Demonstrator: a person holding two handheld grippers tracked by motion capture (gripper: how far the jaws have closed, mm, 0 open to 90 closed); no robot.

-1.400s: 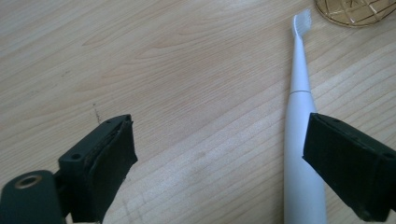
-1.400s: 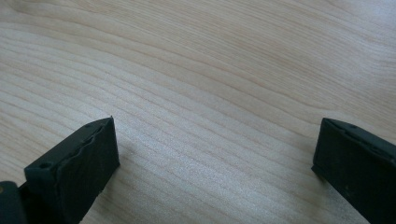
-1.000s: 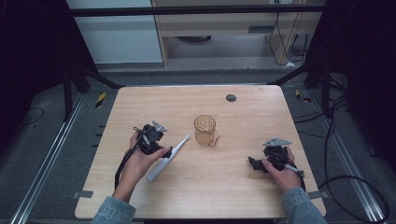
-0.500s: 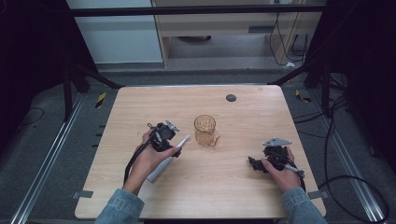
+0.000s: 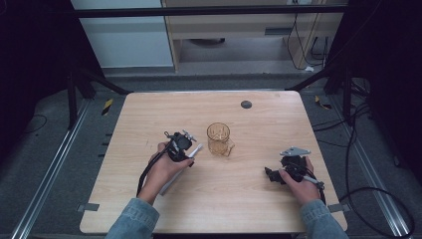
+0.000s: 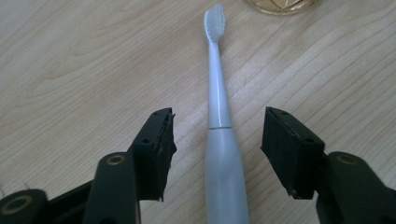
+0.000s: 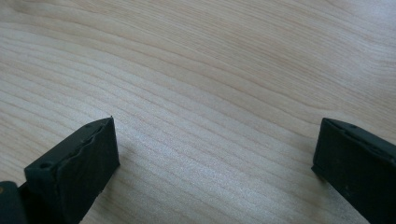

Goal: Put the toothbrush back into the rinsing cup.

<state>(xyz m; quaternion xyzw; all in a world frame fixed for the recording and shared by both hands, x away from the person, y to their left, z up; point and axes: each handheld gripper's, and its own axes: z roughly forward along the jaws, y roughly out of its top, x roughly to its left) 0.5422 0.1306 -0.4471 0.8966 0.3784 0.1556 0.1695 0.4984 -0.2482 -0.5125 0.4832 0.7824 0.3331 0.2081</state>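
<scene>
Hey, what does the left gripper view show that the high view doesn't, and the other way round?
Left gripper view: the toothbrush's bristle head and the open jaws standing either side of its handle, not touching.

High view: the whole amber glass cup, the right gripper apart on the table, and a dark disc near the far edge.

Both: toothbrush, left gripper, wooden tabletop.

The pale, matt wooden table (image 6: 84, 56) shows fine grain. The white, smooth, slightly glossy plastic electric toothbrush (image 6: 219, 140) lies on it. The amber faceted glass cup (image 5: 219, 138) looks shiny.
</scene>
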